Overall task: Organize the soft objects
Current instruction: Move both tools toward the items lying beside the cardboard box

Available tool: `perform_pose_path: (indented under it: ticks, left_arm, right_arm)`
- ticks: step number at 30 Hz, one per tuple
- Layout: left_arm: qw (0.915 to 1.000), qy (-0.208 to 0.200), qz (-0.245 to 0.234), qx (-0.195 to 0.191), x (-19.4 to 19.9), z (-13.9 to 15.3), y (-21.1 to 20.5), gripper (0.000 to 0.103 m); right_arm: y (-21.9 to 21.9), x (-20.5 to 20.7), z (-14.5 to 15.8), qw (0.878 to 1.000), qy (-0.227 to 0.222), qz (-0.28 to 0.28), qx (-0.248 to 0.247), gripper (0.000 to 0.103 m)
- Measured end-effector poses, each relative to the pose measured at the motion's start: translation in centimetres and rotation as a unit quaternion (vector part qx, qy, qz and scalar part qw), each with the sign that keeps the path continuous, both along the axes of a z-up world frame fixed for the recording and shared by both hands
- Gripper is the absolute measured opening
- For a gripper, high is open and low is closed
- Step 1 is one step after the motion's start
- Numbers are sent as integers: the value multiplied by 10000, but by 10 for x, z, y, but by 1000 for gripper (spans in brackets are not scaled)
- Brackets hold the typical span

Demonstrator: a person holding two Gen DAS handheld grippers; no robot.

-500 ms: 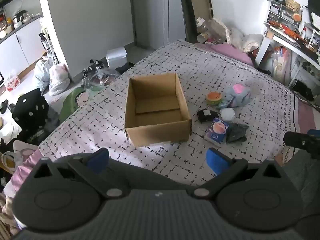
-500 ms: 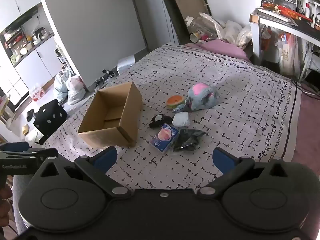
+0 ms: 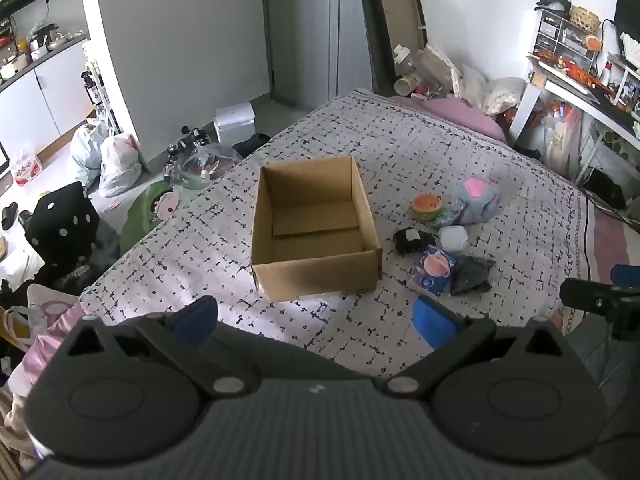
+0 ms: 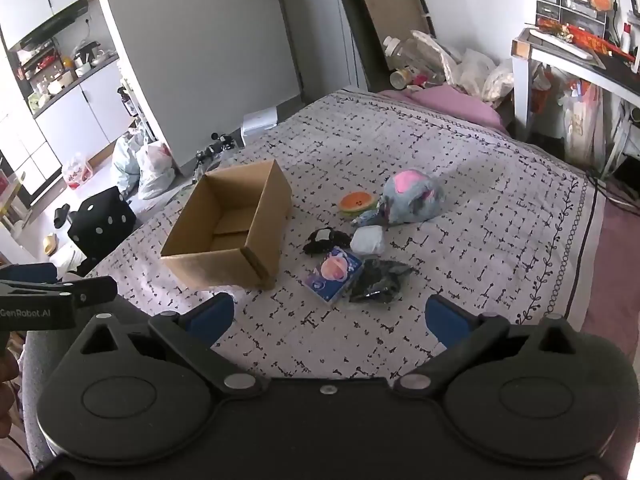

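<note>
An open, empty cardboard box [image 3: 316,268] [image 4: 224,256] stands on the patterned bed cover. To its right lie soft objects: a grey-pink plush [image 3: 478,200] [image 4: 412,198], an orange round toy [image 3: 428,207] [image 4: 357,203], a black item [image 3: 410,240] [image 4: 324,240], a white pouch [image 3: 453,238] [image 4: 368,240], a blue packet [image 3: 432,274] [image 4: 335,274] and a dark bag [image 3: 470,276] [image 4: 378,286]. My left gripper [image 3: 314,318] is open and empty, held before the box. My right gripper [image 4: 328,316] is open and empty, held before the packet.
The bed cover [image 3: 400,152] ends at a pink edge on the right [image 4: 616,264]. A white desk with clutter [image 4: 568,52] stands at the far right. Bags [image 3: 116,156], a black dotted cube [image 3: 62,224] and a white box [image 3: 234,122] lie on the floor at left.
Both grippers have shifted slightly; the box and objects appear a little farther. Nothing was taken hold of.
</note>
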State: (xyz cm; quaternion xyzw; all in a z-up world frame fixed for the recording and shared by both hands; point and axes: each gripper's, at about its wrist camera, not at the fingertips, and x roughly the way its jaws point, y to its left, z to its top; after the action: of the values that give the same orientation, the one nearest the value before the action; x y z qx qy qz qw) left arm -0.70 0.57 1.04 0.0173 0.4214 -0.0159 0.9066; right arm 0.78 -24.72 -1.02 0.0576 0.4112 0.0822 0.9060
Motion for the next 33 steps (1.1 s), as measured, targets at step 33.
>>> perform_pose_path:
  ticks: [33]
  left_arm:
    - [9998, -101, 83, -117, -1, 6, 1, 103]
  right_arm:
    - [0, 2, 5, 10000, -48, -23, -70, 103]
